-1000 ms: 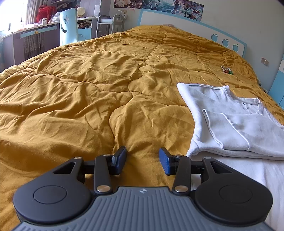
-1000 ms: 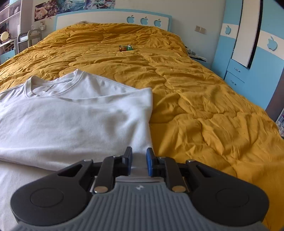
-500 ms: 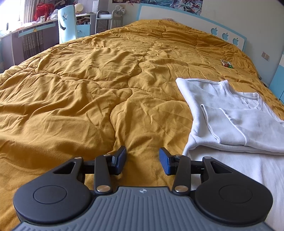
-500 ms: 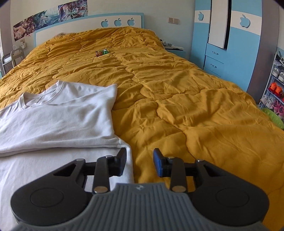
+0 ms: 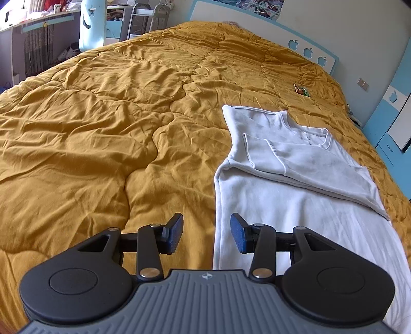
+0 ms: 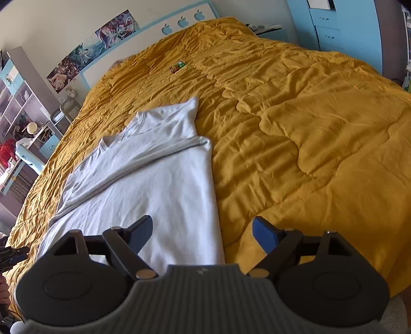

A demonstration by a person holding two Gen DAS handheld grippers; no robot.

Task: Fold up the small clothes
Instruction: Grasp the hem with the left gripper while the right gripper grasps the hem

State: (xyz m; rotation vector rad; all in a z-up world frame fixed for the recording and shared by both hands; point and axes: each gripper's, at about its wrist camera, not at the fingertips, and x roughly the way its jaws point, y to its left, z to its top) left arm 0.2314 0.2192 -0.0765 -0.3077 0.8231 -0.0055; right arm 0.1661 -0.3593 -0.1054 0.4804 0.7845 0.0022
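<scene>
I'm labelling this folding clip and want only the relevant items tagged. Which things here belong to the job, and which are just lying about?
Part of the job:
- white T-shirt, sides folded in
- left gripper
- right gripper, jaws opening, nothing between them

Just lying about:
- small green wrapper
- mustard quilt, only the work surface

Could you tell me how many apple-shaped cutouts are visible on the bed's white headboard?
3. The apple-shaped cutouts sit in a row at one end of the white headboard with blue trim: one, the next, the last nearest the corner. None look hidden.
</scene>
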